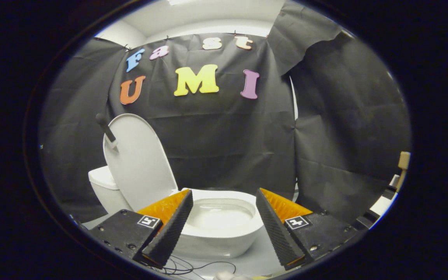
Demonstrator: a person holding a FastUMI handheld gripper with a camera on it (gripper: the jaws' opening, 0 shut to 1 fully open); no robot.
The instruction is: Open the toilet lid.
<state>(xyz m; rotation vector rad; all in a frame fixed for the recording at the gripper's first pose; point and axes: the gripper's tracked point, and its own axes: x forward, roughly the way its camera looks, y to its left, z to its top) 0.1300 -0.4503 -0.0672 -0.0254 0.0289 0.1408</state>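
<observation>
Gripper (224,216) w/ fingers spread wide apart, gripping nothing, hanging in the air short of the toilet. Left finger (169,229) and right finger (276,229) both black w/ ribbed inner pads, orange wedge behind each, small square marker tag on top of each black block.

Toilet bowl (224,233) white, sitting just ahead of the fingers and showing thru the gap between them, rim open to view, wet-looking inside. Toilet lid (138,163) already up, standing near upright, tilted back a bit, rising from the back-left of the bowl beyond the left finger. Underside of lid facing the cam, plain white, oval. Short black handle/knob (105,127) stuck to the upper-left edge of the lid, poking up and outward at an angle. White tank/back section (101,182) peeking out behind the lid, lower left.

Black cloth wall (228,136) behind everything, wrinkled, another panel of it on the right overlapping at a seam. Pale floor (255,260) under the bowl. Thin black cables (193,268) lying on the floor just below the bowl, btwn the finger bases. Some furniture-ish bits (393,186) at the far right past the cloth, too small/warped to tell what.
</observation>
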